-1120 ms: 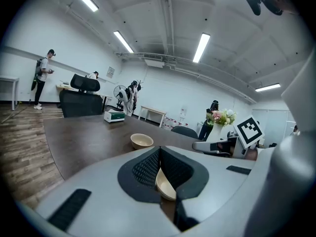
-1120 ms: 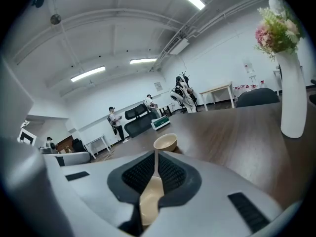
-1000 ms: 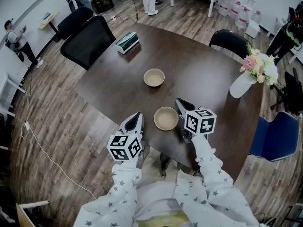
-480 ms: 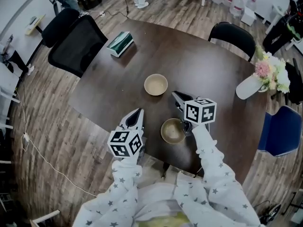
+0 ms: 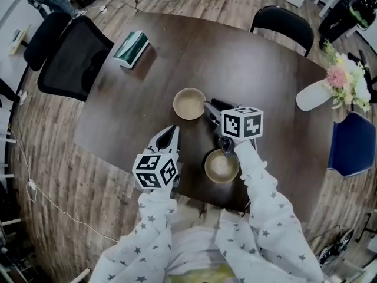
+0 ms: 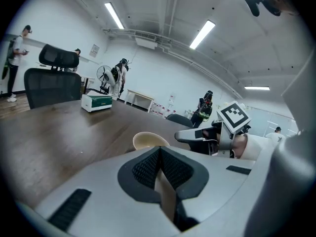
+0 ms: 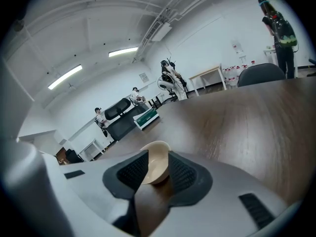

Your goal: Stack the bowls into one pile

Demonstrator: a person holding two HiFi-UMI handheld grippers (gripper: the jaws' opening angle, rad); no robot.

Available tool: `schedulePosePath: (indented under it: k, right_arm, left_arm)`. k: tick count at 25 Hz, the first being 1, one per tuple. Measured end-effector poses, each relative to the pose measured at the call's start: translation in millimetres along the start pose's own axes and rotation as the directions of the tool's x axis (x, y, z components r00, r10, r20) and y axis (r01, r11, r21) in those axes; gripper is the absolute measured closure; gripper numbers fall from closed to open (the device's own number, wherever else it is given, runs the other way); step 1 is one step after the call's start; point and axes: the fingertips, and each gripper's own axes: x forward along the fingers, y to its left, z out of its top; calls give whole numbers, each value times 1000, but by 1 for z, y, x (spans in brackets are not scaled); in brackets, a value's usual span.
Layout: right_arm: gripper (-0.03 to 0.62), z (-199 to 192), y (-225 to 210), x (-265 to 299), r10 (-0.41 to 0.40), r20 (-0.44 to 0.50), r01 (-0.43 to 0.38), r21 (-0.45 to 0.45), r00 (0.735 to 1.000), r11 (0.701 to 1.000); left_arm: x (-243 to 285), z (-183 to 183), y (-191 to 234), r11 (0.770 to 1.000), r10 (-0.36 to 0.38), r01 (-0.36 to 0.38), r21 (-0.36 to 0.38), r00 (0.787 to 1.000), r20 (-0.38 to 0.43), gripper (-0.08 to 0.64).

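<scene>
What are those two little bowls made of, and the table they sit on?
Both bowls, the far bowl and the near bowl, look like matte beige plastic or bamboo-fibre: even cream colour, thin rim, no glaze shine. The table looks like dark wood or wood-look laminate, with visible grain streaks and a soft sheen.

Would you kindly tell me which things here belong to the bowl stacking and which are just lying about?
For the job: far bowl, near bowl, right gripper (fingers just opened, far bowl showing between them), left gripper.
Lying about: green box, vase of flowers, black office chairs, blue chair.
</scene>
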Motion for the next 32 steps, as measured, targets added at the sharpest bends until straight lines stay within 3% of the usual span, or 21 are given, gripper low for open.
schedulePosePath:
  k: [5,13,16,20,32]
  right_arm:
    - [443,-3,-9,18,-35,-41,36,24,999,999]
    - [445,-19,-16,46,-66,-152,78,76,986,994]
    - [520,-24,-22,49,-115,-185,122,25,976,992]
    - [555,-23,-23,52,-133,-188,139,18,973,990]
    - [555,-11,-18,31,-115,-142,119,23,983,993]
  left_arm:
    - [11,-7,4,1000,-20,20,-4,999,-32,534]
    - [17,-18,11,1000,-15,14,-18,998,-67,535]
    - [17,-23,10,1000,-17,15,-22,997,-78,535]
    - [15,-28,16,1000,-6,4,-28,996,-85,534]
    - [-2,-27,21,1000,13,-14,-21,999,-51,535]
